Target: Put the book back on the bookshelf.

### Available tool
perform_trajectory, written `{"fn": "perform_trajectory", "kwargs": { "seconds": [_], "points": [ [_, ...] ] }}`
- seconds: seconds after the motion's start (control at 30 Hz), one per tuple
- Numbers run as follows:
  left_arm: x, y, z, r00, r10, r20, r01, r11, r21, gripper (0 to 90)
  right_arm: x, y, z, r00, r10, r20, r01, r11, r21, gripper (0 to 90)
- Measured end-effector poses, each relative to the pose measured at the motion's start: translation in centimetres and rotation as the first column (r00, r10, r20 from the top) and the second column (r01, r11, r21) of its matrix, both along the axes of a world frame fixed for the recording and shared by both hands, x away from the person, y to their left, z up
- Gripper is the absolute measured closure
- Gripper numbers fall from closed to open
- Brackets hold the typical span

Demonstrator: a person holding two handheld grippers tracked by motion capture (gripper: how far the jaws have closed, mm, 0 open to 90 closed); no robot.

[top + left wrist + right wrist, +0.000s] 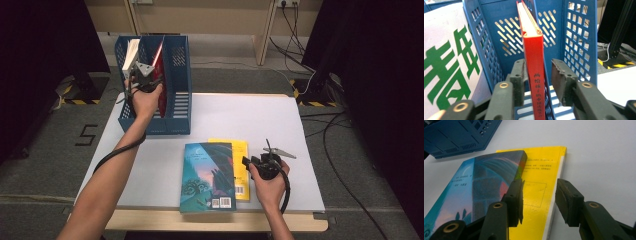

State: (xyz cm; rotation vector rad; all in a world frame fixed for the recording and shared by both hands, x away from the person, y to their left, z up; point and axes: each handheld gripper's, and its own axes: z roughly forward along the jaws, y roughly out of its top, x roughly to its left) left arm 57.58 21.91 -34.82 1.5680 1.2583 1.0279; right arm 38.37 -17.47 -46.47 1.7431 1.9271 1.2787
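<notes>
Left gripper (538, 75): jaws parted around spine of red book (534, 53), left pad against it, right pad clear of it; book upright in middle slot of blue file rack (579, 40); white book with green characters (446, 65) in slot beside. Right gripper (539, 197): jaws apart, holding nothing, low over yellow book (541, 177); teal book (474, 185) overlapping it on white table (250, 115)

white book (131, 54): leftmost file-holder slot | cables (295, 30): floor beyond table (280, 125)
</notes>
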Motion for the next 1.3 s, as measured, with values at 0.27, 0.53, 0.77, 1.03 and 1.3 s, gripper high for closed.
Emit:
{"fn": "perform_trajectory", "kwargs": {
  "seconds": [0.27, 0.53, 0.77, 1.03, 1.3],
  "points": [
    [-0.7, 0.1, 0.1, 0.9999, -0.004, 0.012, 0.004, 0.9999, -0.014, 54.4, 0.0, -0.1, 0.1, 1.0000, -0.006, 0.003, 0.006, 1.0000, 0.002, 57.7],
    [-1.9, 0.6, -0.3, 0.9999, -0.015, -0.002, 0.015, 0.9997, -0.020, 48.8, 0.0, -0.1, 0.2, 1.0000, 0.000, 0.006, 0.000, 1.0000, -0.001, 57.6],
    [-3.4, 0.8, -0.9, 0.9986, -0.048, -0.021, 0.047, 0.9982, -0.036, 46.2, 0.0, 0.0, 0.2, 1.0000, 0.001, 0.004, -0.001, 1.0000, -0.003, 57.4],
    [-5.1, 1.1, -1.5, 0.9972, -0.068, -0.030, 0.066, 0.9963, -0.054, 45.0, 0.0, 0.0, 0.2, 1.0000, -0.002, -0.006, 0.002, 1.0000, 0.002, 56.9],
    [-7.2, 1.2, -2.0, 0.9907, -0.119, -0.065, 0.115, 0.9917, -0.057, 44.4, 0.3, 0.1, 0.2, 0.9997, 0.001, -0.023, -0.001, 1.0000, 0.005, 56.2]
  ]
}}
